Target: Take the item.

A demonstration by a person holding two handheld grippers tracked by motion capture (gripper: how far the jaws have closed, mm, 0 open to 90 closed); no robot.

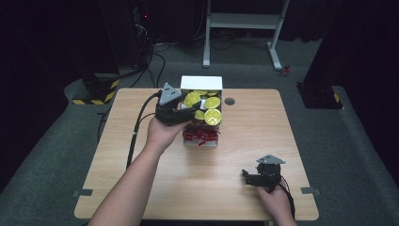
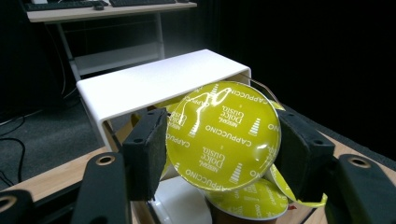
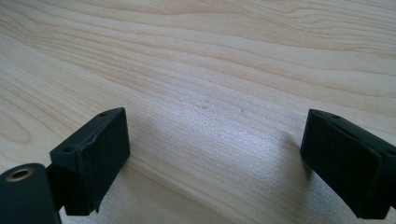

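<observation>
Left gripper view puts the left gripper [image 2: 219,144] clamped on a yellow Dolce Gusto cappuccino capsule [image 2: 224,135], mid-frame above the white box [image 2: 140,84] — light, slick foil lid, best held by its stiff rim. Right gripper [image 3: 215,158] rests released on the wooden table [image 3: 210,56].

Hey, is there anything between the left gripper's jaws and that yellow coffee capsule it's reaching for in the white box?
Nothing visible. In the left gripper view the left gripper already has its jaws on either side of the yellow capsule, pads at its rim. Other capsules lie just beneath it in the white box.
</observation>
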